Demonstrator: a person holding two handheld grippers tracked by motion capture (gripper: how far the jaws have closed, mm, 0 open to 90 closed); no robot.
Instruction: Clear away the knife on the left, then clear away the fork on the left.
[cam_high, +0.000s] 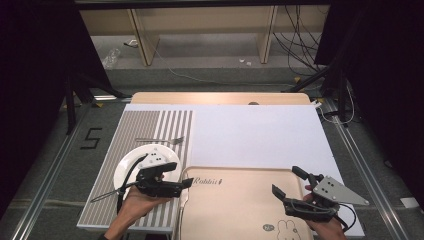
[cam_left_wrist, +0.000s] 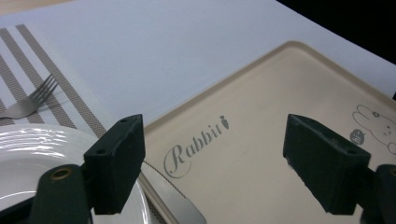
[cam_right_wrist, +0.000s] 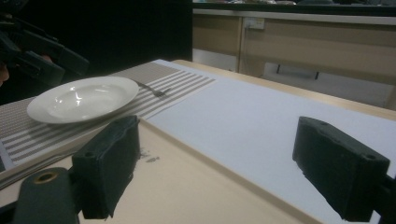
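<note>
A white plate (cam_high: 131, 165) rests on a grey striped placemat (cam_high: 125, 135), with a metal fork (cam_high: 161, 140) lying just beyond it. To the right sits a beige tray (cam_high: 240, 205) printed with "Rabbit". My left gripper (cam_high: 180, 175) hovers over the plate's right rim and the tray's left corner, jaws wide apart and nothing between them (cam_left_wrist: 219, 163). A knife (cam_left_wrist: 180, 207) lies between plate (cam_left_wrist: 28, 154) and tray (cam_left_wrist: 280, 116). My right gripper (cam_high: 289, 182) stands open over the tray's right side, empty (cam_right_wrist: 219, 168).
A large white sheet (cam_high: 250, 132) covers the table beyond the tray. The table's far wooden edge (cam_high: 220, 97) borders an open floor with cables and bench legs. Dark curtains flank both sides.
</note>
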